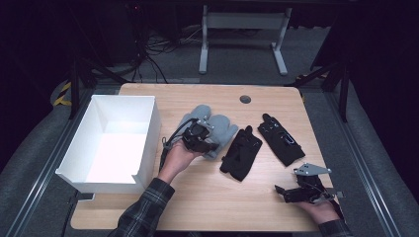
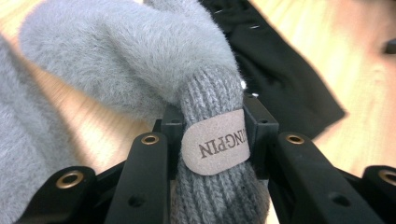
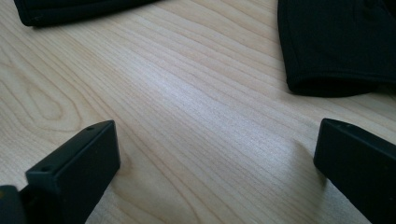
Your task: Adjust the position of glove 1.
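Beside the white box (image 1: 148,128), our left gripper (image 2: 212,140) pinches the grey mitten (image 2: 140,60) by its ribbed cuff, the firmest spot for lifting; our right gripper (image 3: 217,158) rests wide open and empty near the black gloves (image 1: 241,153).

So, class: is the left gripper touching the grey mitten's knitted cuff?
Touching. In the left gripper view the left gripper has both jaws pressed against the ribbed cuff of the grey mitten, one on each side of its tan label.

floor: we see grey carpet (image 1: 237,59) around the table.
furniture: we see a white desk frame (image 1: 242,34) behind.
cables: a black tangle (image 1: 153,49) lies back left.
light: we find the room dark.
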{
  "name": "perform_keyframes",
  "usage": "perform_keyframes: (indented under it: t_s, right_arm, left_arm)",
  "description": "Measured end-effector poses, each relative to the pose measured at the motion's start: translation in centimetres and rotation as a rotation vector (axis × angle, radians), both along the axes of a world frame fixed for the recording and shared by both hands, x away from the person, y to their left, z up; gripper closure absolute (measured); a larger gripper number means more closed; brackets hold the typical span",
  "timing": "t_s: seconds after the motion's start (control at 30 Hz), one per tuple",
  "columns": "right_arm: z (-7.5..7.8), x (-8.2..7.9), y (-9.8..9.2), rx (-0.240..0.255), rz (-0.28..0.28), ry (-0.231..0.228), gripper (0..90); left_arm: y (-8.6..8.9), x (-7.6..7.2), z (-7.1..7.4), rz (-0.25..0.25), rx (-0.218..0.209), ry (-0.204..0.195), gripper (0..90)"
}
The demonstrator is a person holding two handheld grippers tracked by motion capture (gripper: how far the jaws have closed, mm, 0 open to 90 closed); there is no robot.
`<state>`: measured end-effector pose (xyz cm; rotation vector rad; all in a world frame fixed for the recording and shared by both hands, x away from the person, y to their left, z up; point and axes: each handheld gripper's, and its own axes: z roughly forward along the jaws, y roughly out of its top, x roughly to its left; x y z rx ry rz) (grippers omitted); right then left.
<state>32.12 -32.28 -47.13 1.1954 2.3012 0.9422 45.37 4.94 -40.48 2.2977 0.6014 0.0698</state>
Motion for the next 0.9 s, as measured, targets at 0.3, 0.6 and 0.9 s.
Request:
perform_keyframes:
  t_s: [0.3,0.6,0.9]
  right_arm:
    - [0.0,0.0,0.0,0.000,0.000,0.000,0.3]
    - [0.0,0.0,0.0,0.000,0.000,0.000,0.3]
    - [0.0,0.0,0.0,0.000,0.000,0.000,0.3]
  left_arm:
    - [0.2,-3.6,1.3,-0.124,-0.005,-0.030,68.3]
    - [-0.6,-6.8,1.2,-0.230,-0.005,-0.044,68.3]
    - [-2.4,-9.7,0.9,-0.341,0.006,-0.047,68.3]
